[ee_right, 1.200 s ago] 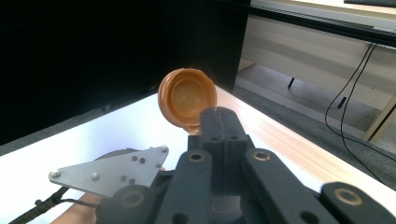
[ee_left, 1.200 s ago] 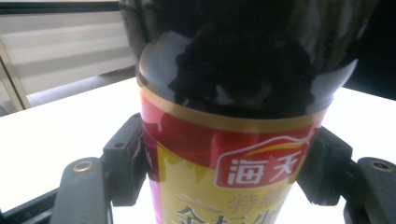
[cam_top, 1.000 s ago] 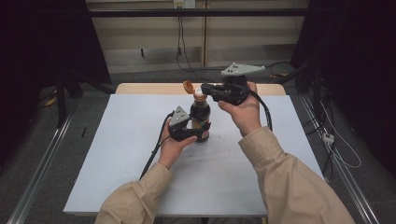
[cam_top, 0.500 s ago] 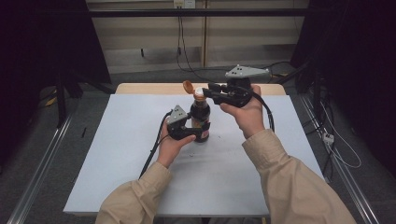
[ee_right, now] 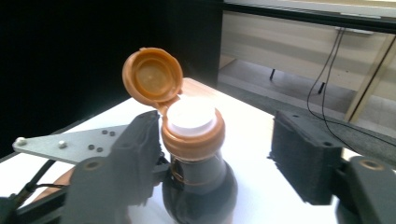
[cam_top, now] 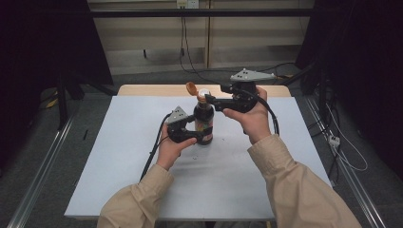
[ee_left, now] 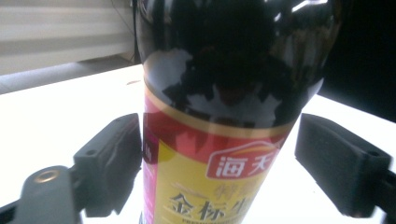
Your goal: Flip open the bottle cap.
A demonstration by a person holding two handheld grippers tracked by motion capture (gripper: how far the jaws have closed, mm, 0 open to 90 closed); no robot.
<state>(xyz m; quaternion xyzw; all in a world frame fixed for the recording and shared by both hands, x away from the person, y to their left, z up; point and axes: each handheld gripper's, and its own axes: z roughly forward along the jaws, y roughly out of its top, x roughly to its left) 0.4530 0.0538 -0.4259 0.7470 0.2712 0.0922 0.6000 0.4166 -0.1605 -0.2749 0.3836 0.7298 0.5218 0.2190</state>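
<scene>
Dark sauce bottle (ee_left: 224, 140) upright between spread black fingers (ee_left: 109, 163), red-yellow label, white table (ee_left: 56, 116)

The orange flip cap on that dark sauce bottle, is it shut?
No. In the right gripper view the orange flip cap stands tipped back on its hinge, leaving the sauce bottle with its white spout bare.

Left gripper view cut off the bottle (ee_left: 219, 140) top and bottom, so its label text ran out of frame. Bottle base was blurry in right gripper view.
</scene>
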